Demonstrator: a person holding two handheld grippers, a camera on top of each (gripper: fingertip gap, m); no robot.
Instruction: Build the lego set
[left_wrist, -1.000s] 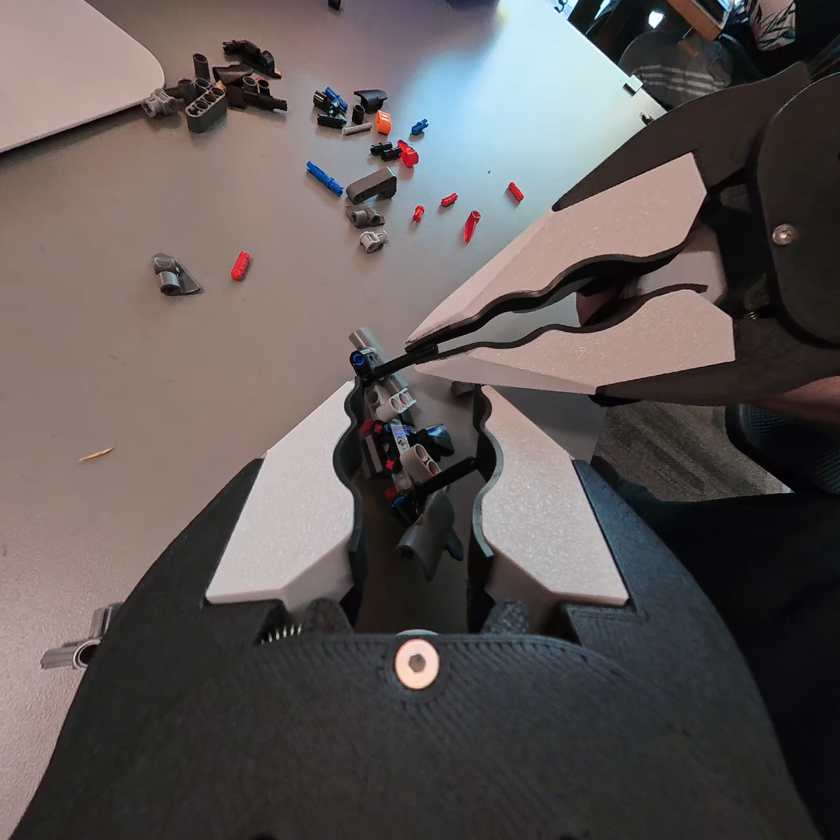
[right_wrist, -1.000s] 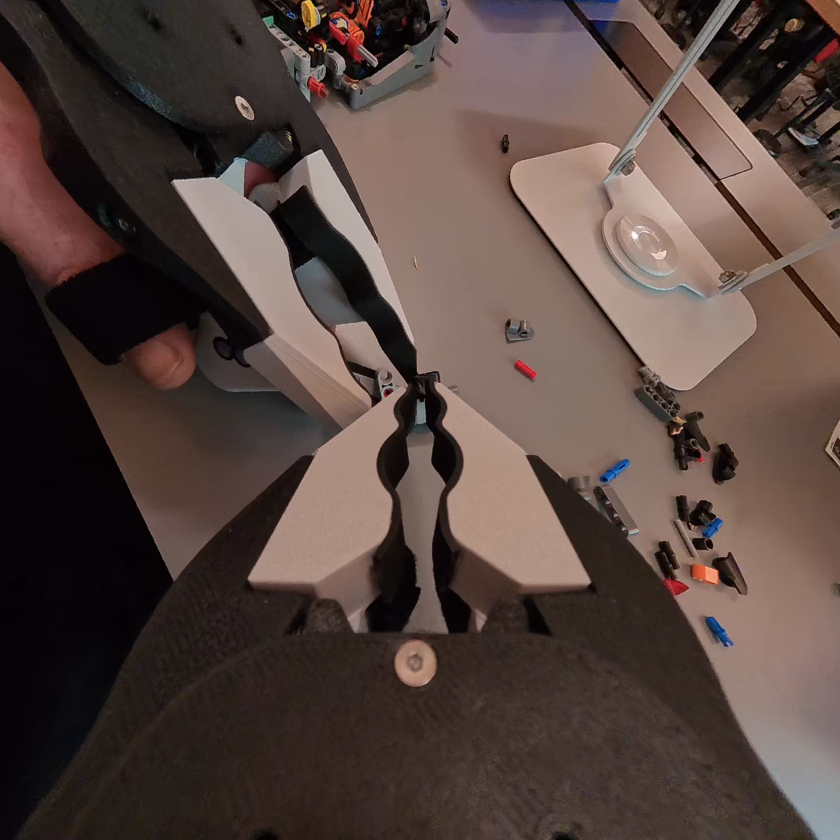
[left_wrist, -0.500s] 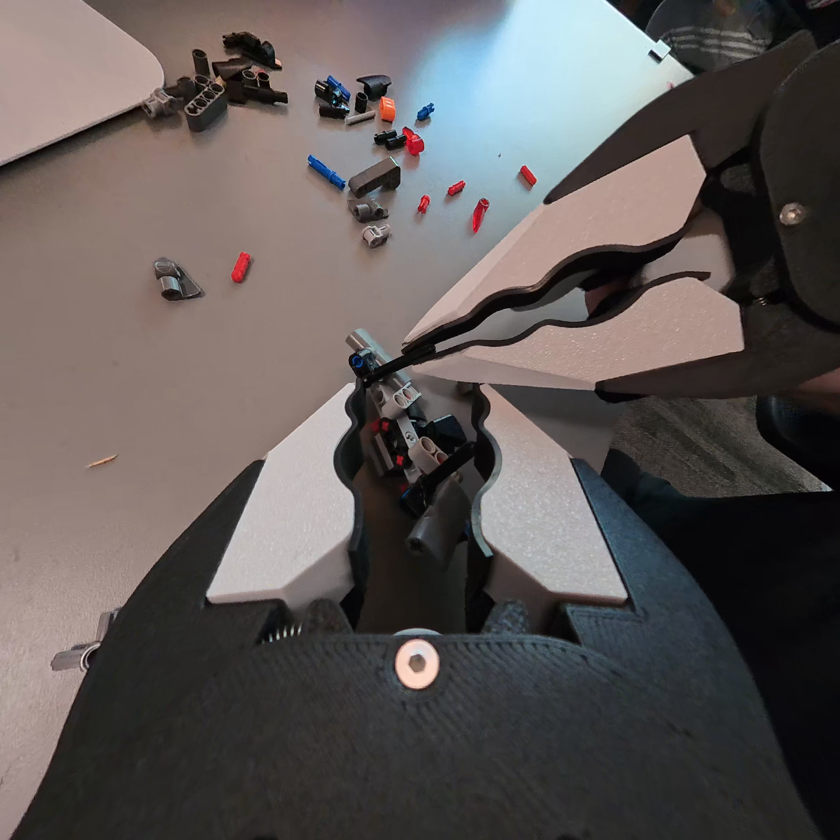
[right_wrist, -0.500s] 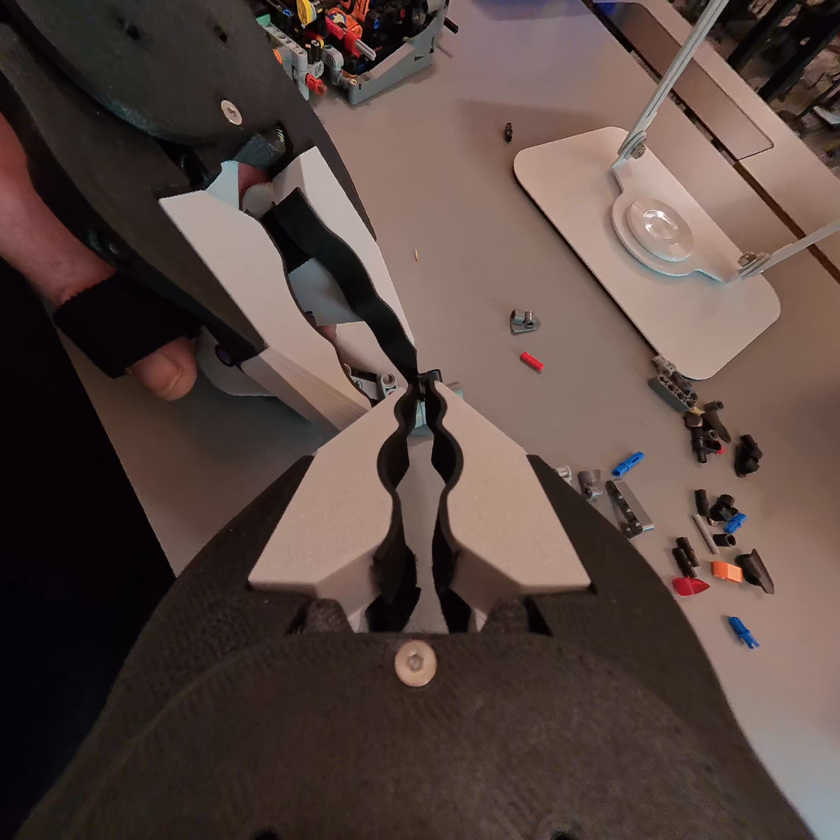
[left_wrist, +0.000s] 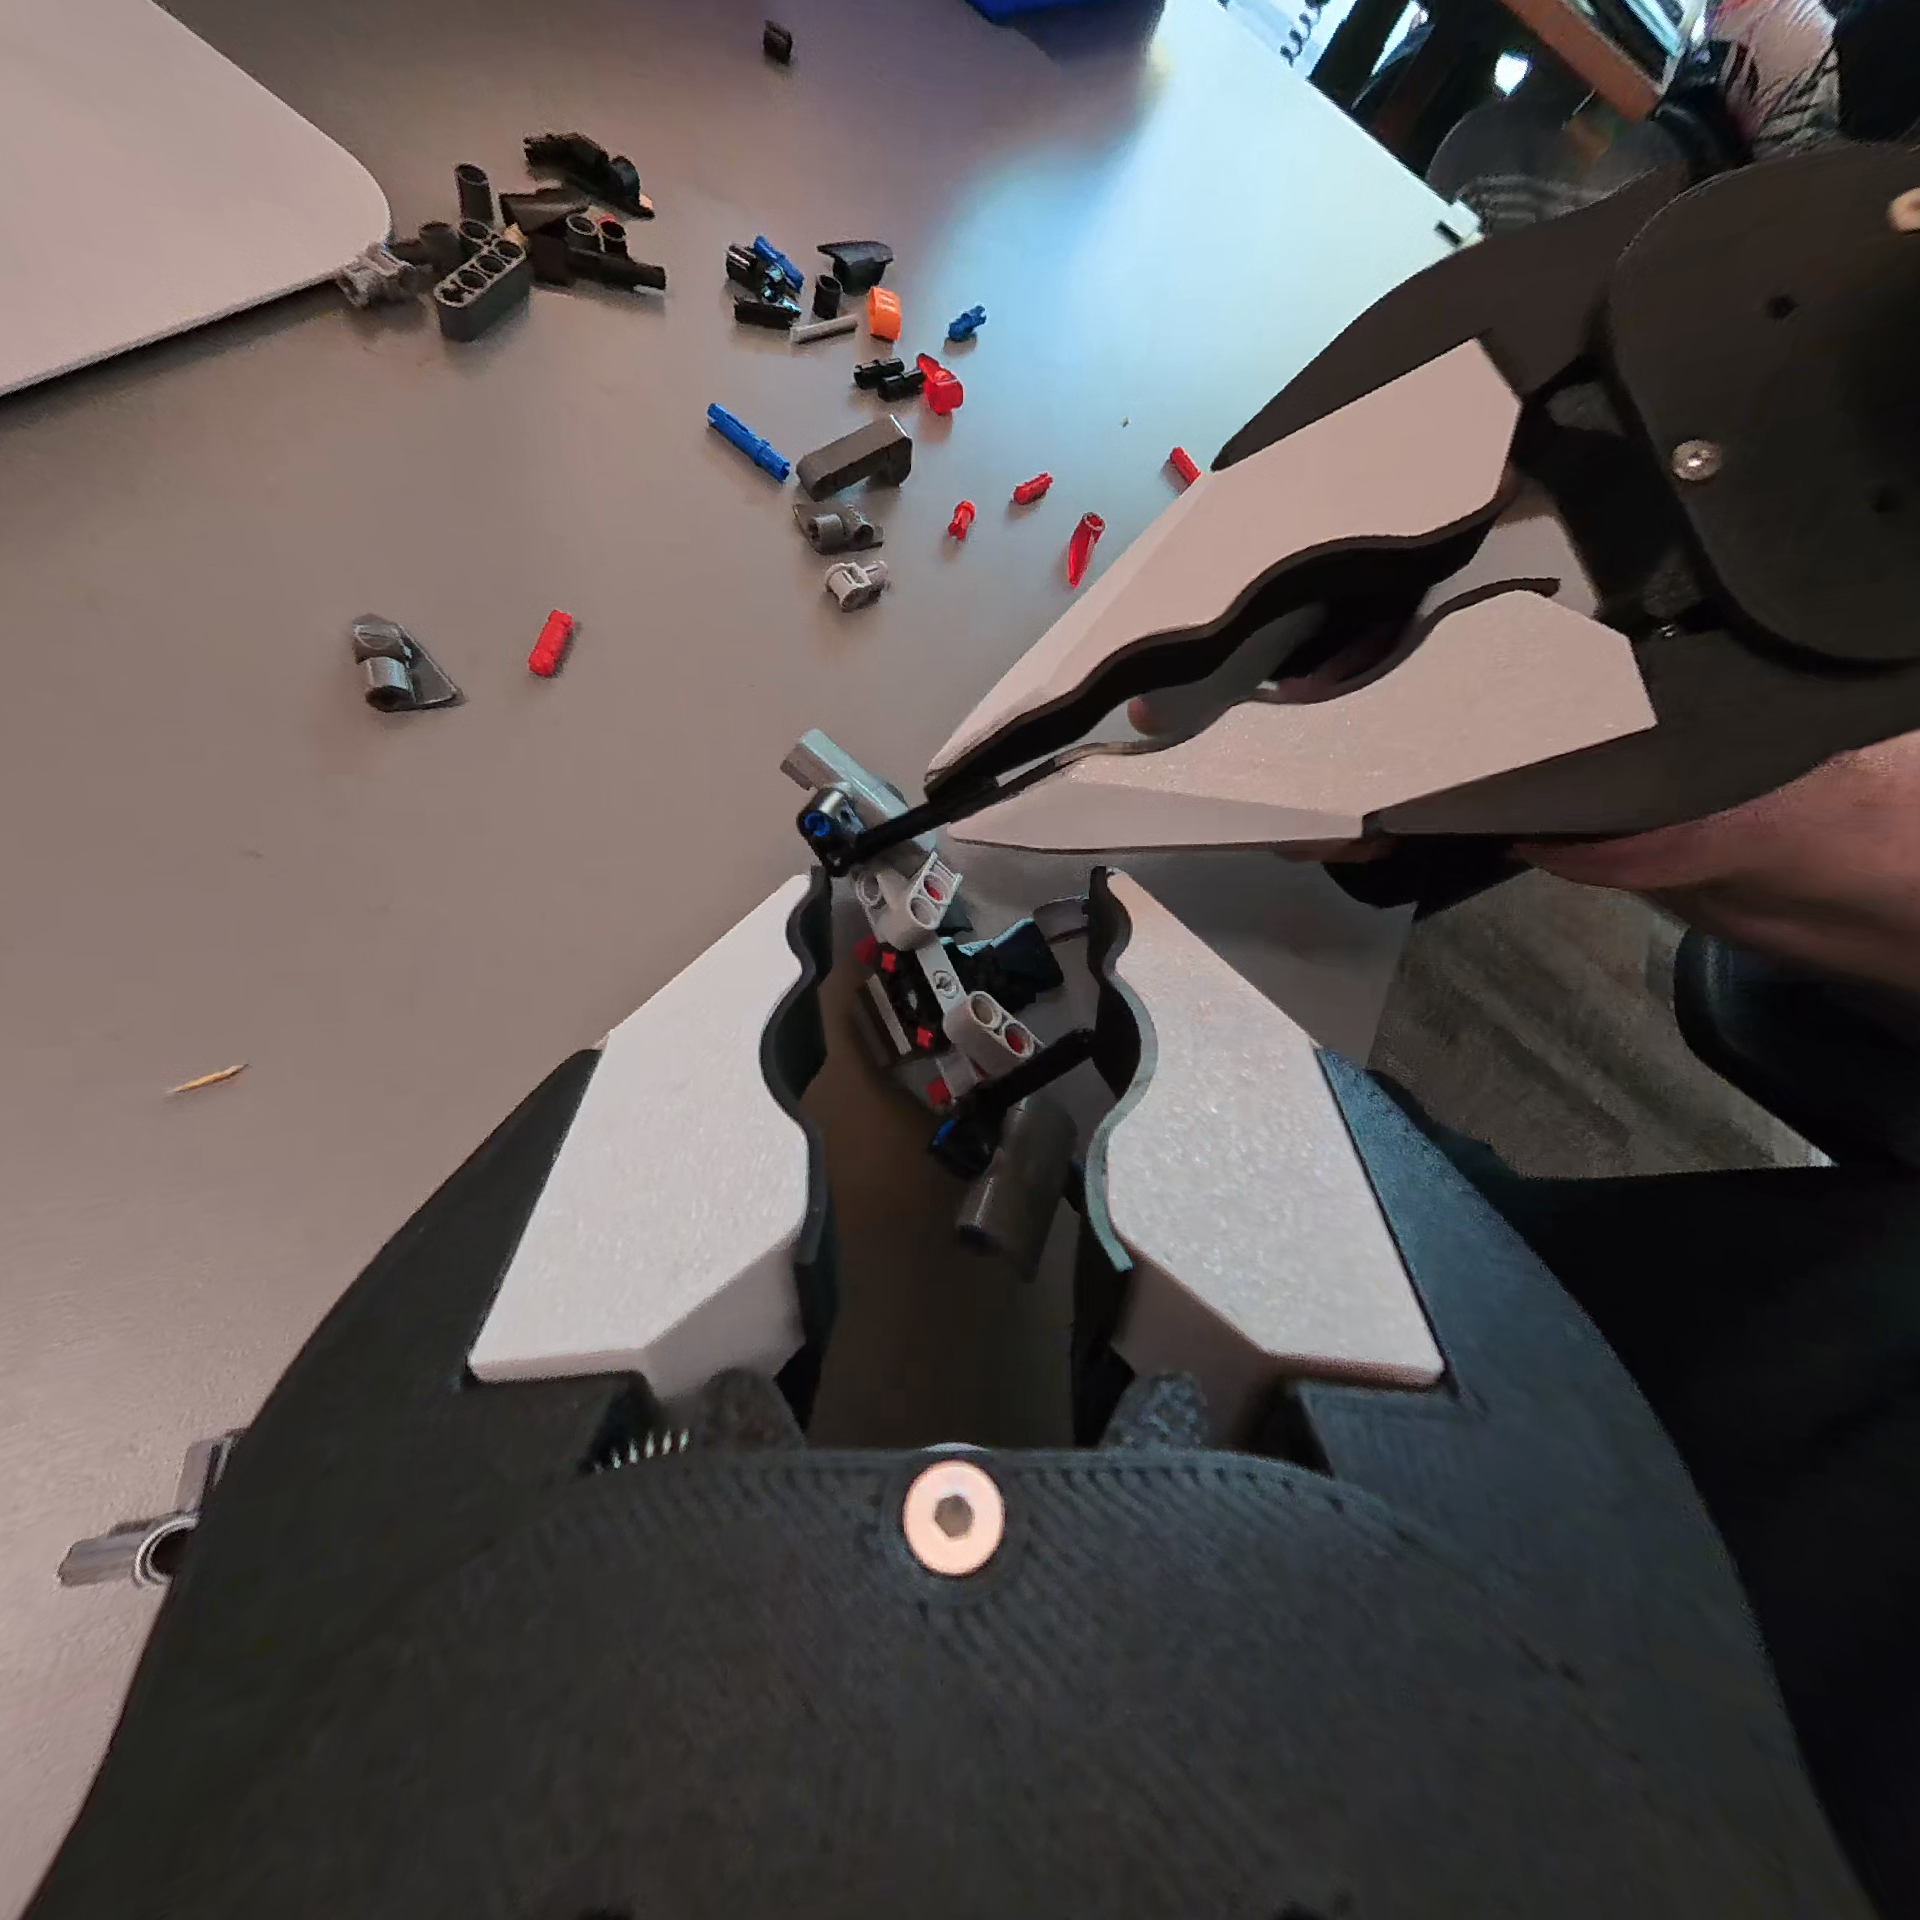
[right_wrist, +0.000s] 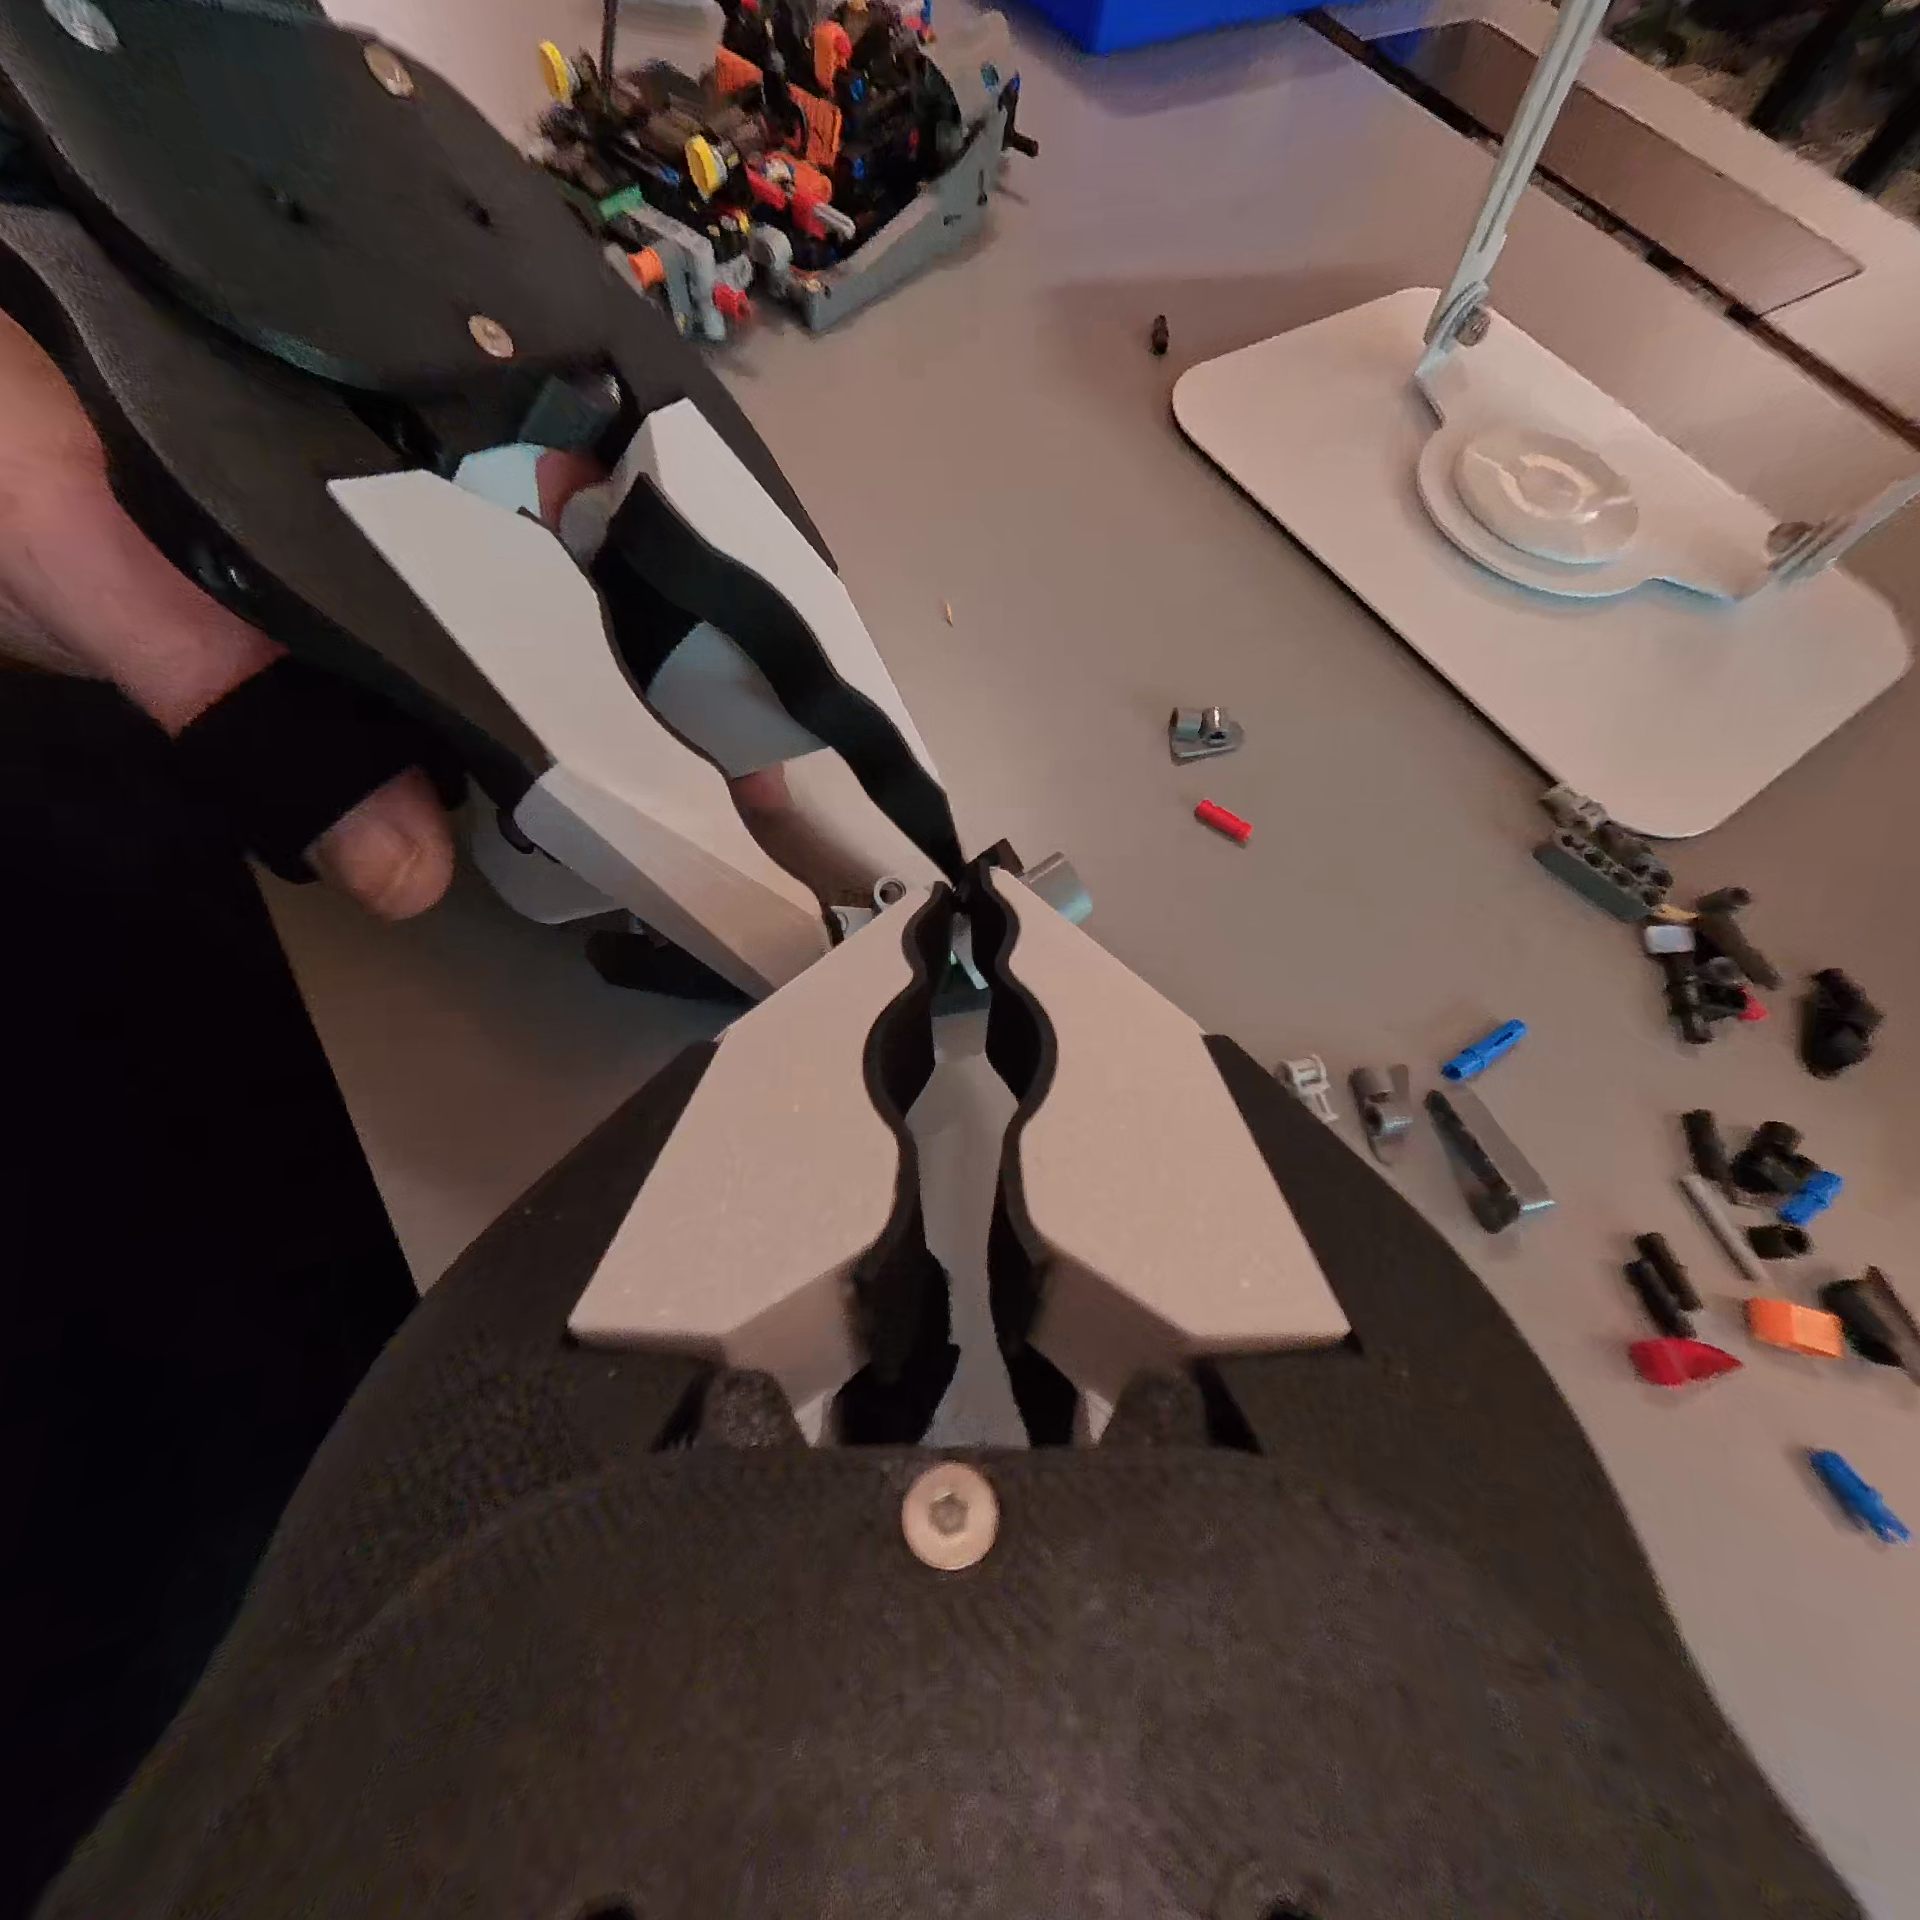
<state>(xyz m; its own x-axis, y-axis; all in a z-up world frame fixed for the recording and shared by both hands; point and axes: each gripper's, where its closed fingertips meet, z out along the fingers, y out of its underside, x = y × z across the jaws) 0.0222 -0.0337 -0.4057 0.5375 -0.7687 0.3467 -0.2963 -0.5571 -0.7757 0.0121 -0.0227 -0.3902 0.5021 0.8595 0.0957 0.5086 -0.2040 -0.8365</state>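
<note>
My left gripper (left_wrist: 956, 894) is shut on a small grey, black, white and red lego assembly (left_wrist: 935, 997), held above the table near its front edge. My right gripper (right_wrist: 971, 883) is shut on a thin black piece (left_wrist: 883, 826). The far end of that piece sits at the top of the assembly, by a blue pin. In the left wrist view the right gripper (left_wrist: 940, 795) comes in from the right. In the right wrist view the left gripper (right_wrist: 883, 883) comes in from the upper left, and most of the assembly is hidden behind my fingers.
Loose lego pieces (left_wrist: 831, 312) lie scattered on the grey table (left_wrist: 312, 883), also in the right wrist view (right_wrist: 1714, 1143). A red pin (left_wrist: 551, 642) and a grey part (left_wrist: 390, 665) lie apart. A white stand base (right_wrist: 1538, 582) and a tray of parts (right_wrist: 810, 177) stand farther off. Only a small space, under 4 cm, lies between the two pairs of fingers. My left tips are roughly 8 cm from the red pin (left_wrist: 551, 642). It is also in sight in the right wrist view (right_wrist: 1223, 819).
Both grippers keep their hold and stay joined at the assembly. The assembly has turned a little between my left fingers, and both views have shifted slightly.
</note>
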